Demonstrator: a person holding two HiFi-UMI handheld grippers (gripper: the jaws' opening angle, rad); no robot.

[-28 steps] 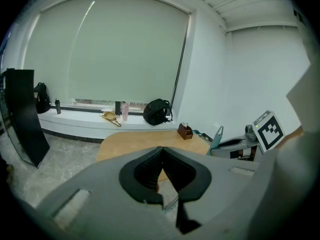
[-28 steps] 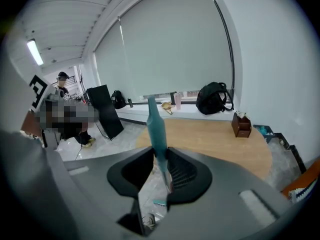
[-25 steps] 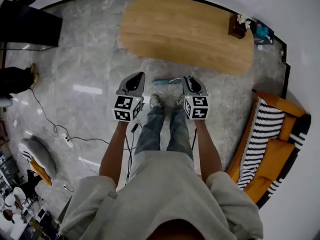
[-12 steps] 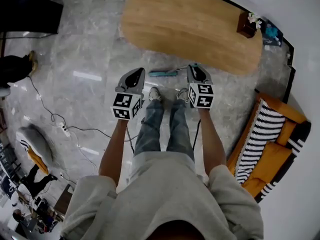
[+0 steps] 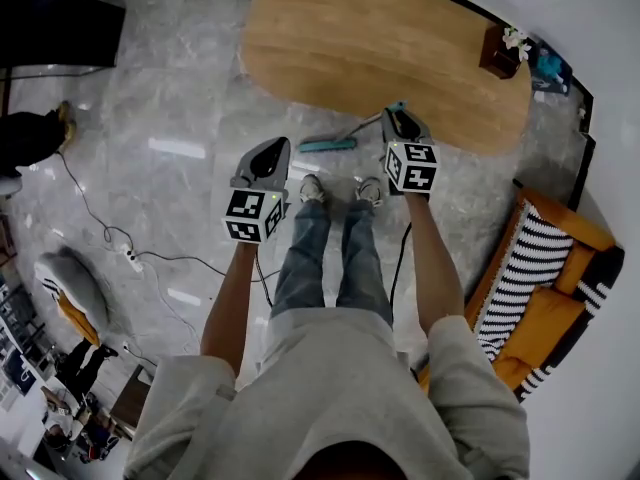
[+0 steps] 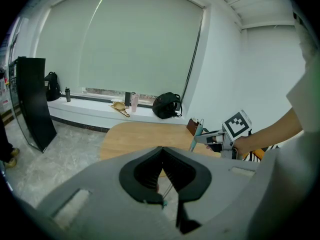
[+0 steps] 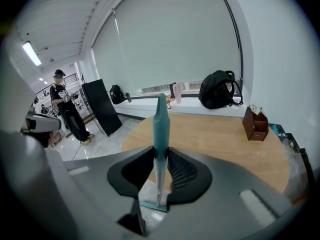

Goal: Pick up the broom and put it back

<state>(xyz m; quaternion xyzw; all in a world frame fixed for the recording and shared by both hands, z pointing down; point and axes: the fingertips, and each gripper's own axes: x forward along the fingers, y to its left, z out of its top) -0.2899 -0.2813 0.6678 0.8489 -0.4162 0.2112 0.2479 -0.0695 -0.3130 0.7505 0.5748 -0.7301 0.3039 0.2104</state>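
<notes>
Plainly, right tongs (image 7: 160, 153) clamp broom (image 7: 161, 119) handle — unclear in head view, left tongs (image 6: 162, 151) closed.

The broom (image 7: 161, 126) is teal, the table (image 5: 380, 48) tan wood, the floor (image 5: 170, 88) grey marbled, the sofa (image 5: 555, 313) orange.

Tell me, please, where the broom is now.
Head view, centre right: the right tool grips the broom by its handle, head low beside the wooden table.
</notes>
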